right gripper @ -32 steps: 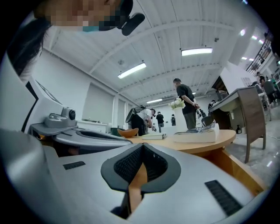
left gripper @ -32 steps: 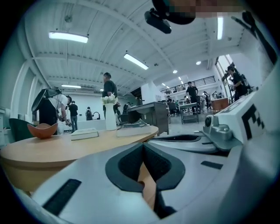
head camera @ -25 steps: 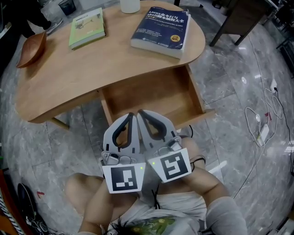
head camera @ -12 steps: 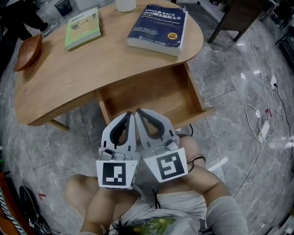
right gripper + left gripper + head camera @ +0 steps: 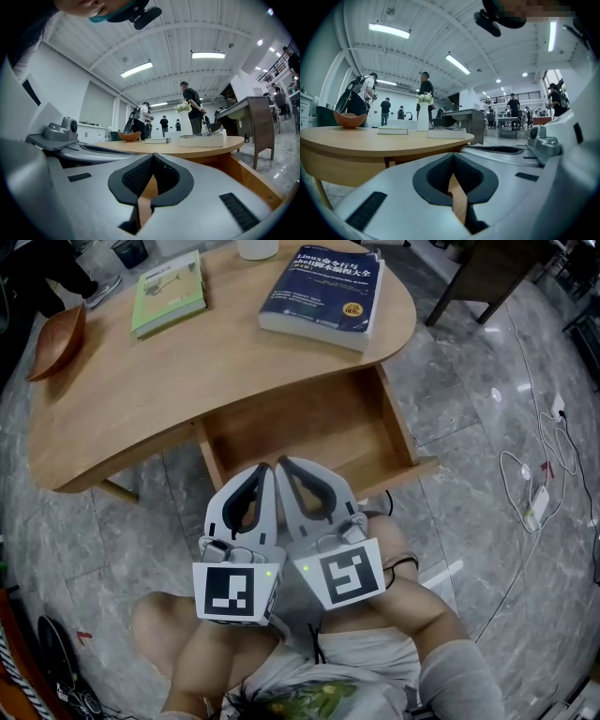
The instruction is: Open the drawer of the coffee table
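Rolled slightly since a second ago, the left gripper [image 5: 266, 471] sits just beside the right gripper [image 5: 285, 465], both jaws closed and empty, at the front of the pulled-out drawer [image 5: 309, 432]. On the worktop [image 5: 141, 399] lie a blue book [image 5: 323, 296], a green book [image 5: 169, 293] and a wooden bowl [image 5: 58, 343]. Cables [image 5: 539, 493] trail over the floor to the right.

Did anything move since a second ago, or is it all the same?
Only the left hand-held gripper rolled a little on the spot; its marker cube slid slightly left in the head view. Nothing was grabbed or let go. The right hand-held gripper kept still, both stay shut and empty, and the drawer of the coffee table stayed open.
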The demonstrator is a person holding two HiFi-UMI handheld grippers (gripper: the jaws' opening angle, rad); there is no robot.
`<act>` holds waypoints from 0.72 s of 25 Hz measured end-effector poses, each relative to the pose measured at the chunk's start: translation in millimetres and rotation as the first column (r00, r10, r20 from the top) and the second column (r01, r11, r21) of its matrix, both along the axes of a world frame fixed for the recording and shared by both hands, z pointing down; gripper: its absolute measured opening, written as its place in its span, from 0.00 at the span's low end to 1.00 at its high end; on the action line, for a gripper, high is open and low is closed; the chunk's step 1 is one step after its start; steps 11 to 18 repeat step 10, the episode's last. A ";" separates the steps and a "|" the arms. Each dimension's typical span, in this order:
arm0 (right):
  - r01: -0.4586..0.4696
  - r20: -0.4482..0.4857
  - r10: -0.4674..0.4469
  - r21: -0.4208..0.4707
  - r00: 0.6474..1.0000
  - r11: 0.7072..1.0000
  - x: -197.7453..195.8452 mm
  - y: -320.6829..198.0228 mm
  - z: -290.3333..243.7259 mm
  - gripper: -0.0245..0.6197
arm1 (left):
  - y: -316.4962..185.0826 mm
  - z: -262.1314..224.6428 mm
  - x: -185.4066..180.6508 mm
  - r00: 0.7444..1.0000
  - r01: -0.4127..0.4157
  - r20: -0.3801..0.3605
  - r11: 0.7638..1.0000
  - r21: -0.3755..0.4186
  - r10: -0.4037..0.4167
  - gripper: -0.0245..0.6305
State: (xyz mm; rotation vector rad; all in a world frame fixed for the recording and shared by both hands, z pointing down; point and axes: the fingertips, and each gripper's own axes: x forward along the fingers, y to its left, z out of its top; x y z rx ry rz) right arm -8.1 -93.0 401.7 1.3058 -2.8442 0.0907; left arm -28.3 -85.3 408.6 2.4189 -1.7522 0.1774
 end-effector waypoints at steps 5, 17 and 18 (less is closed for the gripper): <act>0.003 -0.003 -0.003 0.000 1.000 1.000 -0.4 -0.2 0.5 0.07 | -0.1 0.4 -0.5 1.000 0.007 0.004 1.000 -0.002 -0.007 0.05; 0.003 -0.005 -0.003 0.005 1.000 1.000 0.1 -0.4 0.9 0.07 | 0.1 2.2 0.2 0.999 0.005 -0.033 1.000 -0.016 -0.005 0.05; 0.003 -0.005 -0.003 0.005 1.000 1.000 0.1 -0.4 0.9 0.07 | 0.1 2.2 0.2 0.999 0.005 -0.033 1.000 -0.016 -0.005 0.05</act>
